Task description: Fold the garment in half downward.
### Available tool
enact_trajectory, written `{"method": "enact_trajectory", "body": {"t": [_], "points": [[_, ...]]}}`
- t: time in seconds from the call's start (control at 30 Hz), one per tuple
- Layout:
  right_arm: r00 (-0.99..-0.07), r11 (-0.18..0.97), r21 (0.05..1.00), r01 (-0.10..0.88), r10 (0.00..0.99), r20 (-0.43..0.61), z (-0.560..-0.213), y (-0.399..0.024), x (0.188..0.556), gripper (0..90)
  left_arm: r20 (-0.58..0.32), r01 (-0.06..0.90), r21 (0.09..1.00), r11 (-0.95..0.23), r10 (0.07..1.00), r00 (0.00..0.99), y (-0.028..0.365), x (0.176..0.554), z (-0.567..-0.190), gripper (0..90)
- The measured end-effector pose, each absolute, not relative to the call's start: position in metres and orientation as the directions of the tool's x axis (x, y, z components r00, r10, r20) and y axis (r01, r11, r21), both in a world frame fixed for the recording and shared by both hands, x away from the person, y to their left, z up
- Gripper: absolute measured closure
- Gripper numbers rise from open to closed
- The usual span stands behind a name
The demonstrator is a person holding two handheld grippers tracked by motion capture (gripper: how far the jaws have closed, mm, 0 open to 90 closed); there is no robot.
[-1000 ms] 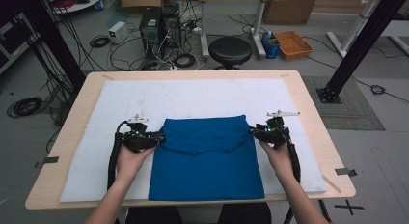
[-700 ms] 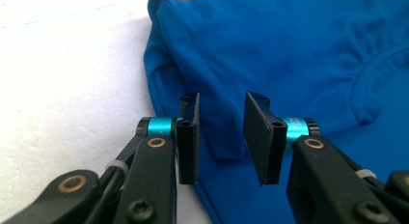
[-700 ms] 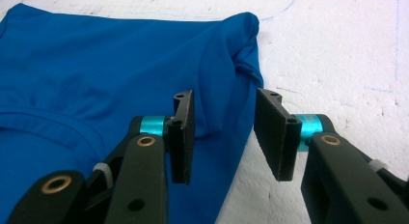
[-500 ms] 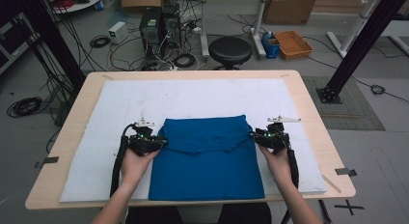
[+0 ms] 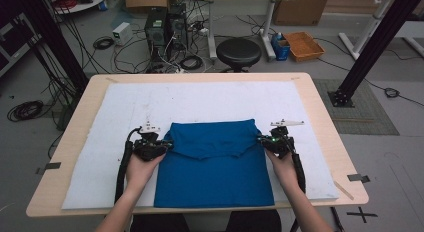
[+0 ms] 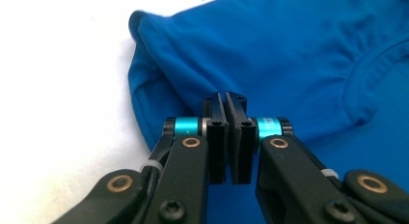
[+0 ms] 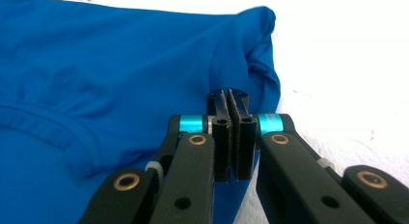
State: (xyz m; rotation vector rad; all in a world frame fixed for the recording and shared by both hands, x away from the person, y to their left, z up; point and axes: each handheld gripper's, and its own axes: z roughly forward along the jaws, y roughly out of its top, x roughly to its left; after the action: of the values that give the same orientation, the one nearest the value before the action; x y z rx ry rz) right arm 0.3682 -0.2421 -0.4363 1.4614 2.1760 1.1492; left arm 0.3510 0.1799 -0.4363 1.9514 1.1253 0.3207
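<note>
- The left gripper (image 5: 161,144) is pinching the left edge of the folded blue fabric shirt (image 5: 215,167), jaws just closed.
- The right gripper (image 5: 264,140) is likewise clamping its right edge on the white padded mat (image 5: 210,99).

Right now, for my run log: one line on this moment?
left gripper: shut on blue shirt | right gripper: shut on blue shirt | stage: folding

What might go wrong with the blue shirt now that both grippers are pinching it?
The left gripper and right gripper have just closed on the side edges of the folded blue shirt. Each pinch looks thin, so a layer may slip out when lifted. Uneven pulling might undo the fold or drag it across the white mat.
</note>
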Motion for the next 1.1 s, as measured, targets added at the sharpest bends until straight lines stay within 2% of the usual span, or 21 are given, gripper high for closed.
{"method": "enact_trajectory", "body": {"t": [0.33,0.67,0.87,1.1], "points": [[-0.502,0.168,0.780,0.603,0.839,0.208,-0.413,-0.247,0.344,89.2,-0.199,0.554,0.804,-0.215,0.781,0.592,0.191,0.337,-0.411,87.9],[-0.563,0.190,0.790,0.583,0.795,0.225,-0.397,-0.260,0.284,89.3,-0.258,0.552,0.802,-0.229,0.700,0.666,0.201,0.279,-0.396,87.9],[-0.609,0.248,0.786,0.566,0.769,0.196,-0.396,-0.262,0.243,89.3,-0.265,0.550,0.795,-0.256,0.670,0.694,0.203,0.241,-0.397,87.9],[-0.636,0.306,0.772,0.557,0.755,0.160,-0.403,-0.261,0.215,89.3,-0.251,0.566,0.768,-0.301,0.671,0.697,0.204,0.225,-0.406,87.8]]}}
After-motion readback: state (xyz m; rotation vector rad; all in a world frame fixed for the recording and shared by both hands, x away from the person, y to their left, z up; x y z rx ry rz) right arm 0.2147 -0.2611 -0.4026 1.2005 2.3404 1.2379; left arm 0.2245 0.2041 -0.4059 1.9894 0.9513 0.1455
